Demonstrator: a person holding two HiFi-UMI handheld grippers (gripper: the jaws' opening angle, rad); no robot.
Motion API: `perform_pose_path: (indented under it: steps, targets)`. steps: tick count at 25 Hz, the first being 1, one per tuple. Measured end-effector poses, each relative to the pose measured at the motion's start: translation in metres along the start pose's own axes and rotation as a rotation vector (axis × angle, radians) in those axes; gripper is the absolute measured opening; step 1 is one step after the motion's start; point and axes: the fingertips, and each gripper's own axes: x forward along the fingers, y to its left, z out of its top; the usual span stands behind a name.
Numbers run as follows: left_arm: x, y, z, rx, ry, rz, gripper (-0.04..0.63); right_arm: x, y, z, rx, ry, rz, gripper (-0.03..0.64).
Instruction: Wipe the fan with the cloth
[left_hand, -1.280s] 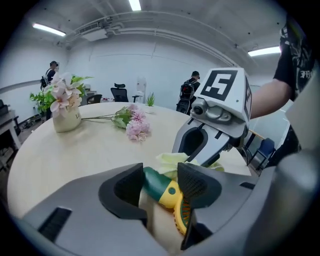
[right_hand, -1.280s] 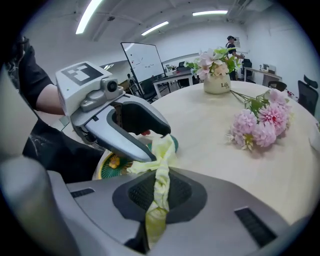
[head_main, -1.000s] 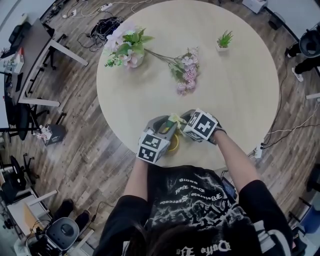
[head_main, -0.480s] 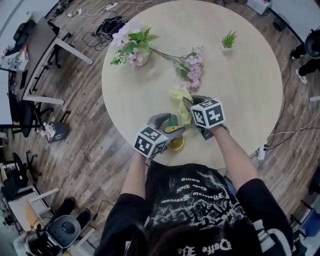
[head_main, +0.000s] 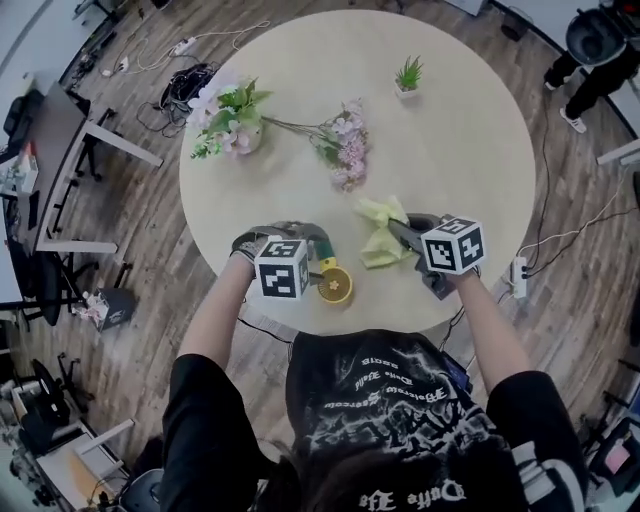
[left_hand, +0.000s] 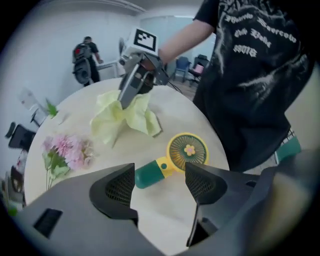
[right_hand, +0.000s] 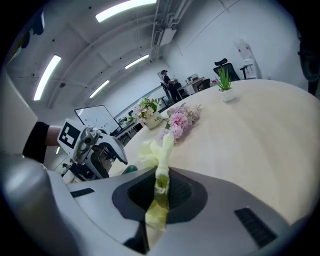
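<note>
Our left hand-held gripper (left_hand: 160, 184) has just opened, spread empty above the fan (left_hand: 187, 150). Our right hand-held gripper (right_hand: 160, 194) pinches the cloth (head_main: 382, 240). Next, we likely steady the fan and wipe.

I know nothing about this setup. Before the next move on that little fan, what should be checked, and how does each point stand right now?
1. Grip on the cloth by the right tongs: ok, shut on a pinched fold.
2. The left tongs free: ok, they have just been opening and grip nothing; the fan lies just beyond them.
3. The fan held steady: not ok, it lies loose on the table.
4. Contact between cloth and fan: not ok, they are apart.
5. The flowers out of the way: ok.
6. Power off at the fan: cannot tell.
</note>
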Motion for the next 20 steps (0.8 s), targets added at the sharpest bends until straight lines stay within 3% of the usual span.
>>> perform_pose_path:
  steps: [2, 7, 12, 14, 17, 18, 20]
  targets:
    - [0.007, -0.008, -0.004, 0.133, 0.054, -0.083, 0.336, -0.007, 0.009, -0.013, 0.039, -0.023, -0.004, 0.032]
    - [0.011, -0.017, 0.003, 0.393, 0.099, -0.233, 0.328, -0.022, 0.033, -0.034, 0.168, -0.119, -0.062, 0.032]
    - [0.009, -0.016, -0.011, 0.534, 0.197, -0.305, 0.325, -0.029, 0.058, -0.052, 0.199, -0.141, -0.116, 0.032]
    - [0.023, -0.019, -0.013, 0.556, 0.196, -0.305, 0.325, -0.032, 0.063, -0.058, 0.214, -0.159, -0.151, 0.032]
    - [0.045, -0.023, -0.007, 0.510, 0.155, -0.249, 0.305, -0.037, 0.070, -0.066, 0.231, -0.179, -0.185, 0.032]
    - [0.050, -0.023, -0.006, 0.497, 0.141, -0.226, 0.258, -0.038, 0.071, -0.069, 0.241, -0.190, -0.194, 0.032]
    - [0.051, -0.023, -0.006, 0.473, 0.103, -0.200, 0.256, -0.040, 0.073, -0.071, 0.264, -0.217, -0.208, 0.032]
